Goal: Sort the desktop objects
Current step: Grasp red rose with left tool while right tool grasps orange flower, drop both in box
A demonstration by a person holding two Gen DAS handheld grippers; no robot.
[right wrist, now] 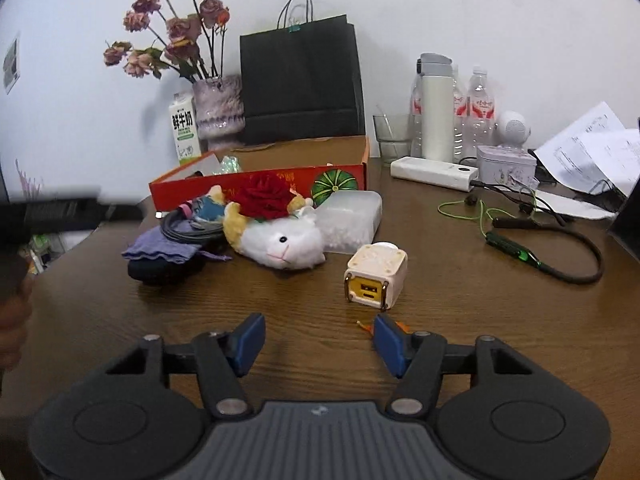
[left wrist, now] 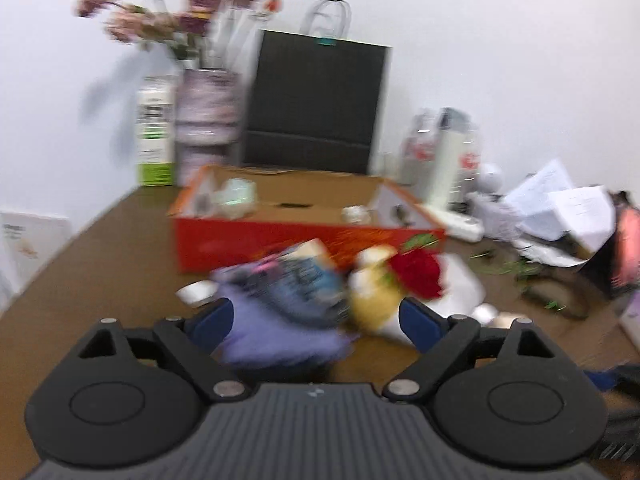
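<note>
1. The desktop objects sit mostly unsorted: near the middle of the wooden table (right wrist: 460, 320), just in front of the red cardboard box (right wrist: 256, 190), we see a heap of a white plush toy (right wrist: 286, 246), a red fabric rose (right wrist: 266, 196), a purple cloth (right wrist: 160, 250), a coiled dark cable (right wrist: 188, 230) and a clear plastic case (right wrist: 352, 216).
2. We count only a few small items already inside the box; they are too blurred to name.
3. A small cube-shaped gadget (right wrist: 376, 278) stands alone on the table nearer us, apart from the heap.
4. Toward the table's right edge a green-corded neckband earphone (right wrist: 536, 252) and loose papers (right wrist: 592, 156) lie outside the box.
5. Our left gripper (left wrist: 316, 322) has its jaws spread wide over the purple cloth, which lies between them; the blur hides any contact, so we read no grip.
6. Our right gripper (right wrist: 318, 338) holds nothing, its jaws apart above bare table just short of the cube.
7. We judge the sorting barely begun, with most pieces left.
</note>
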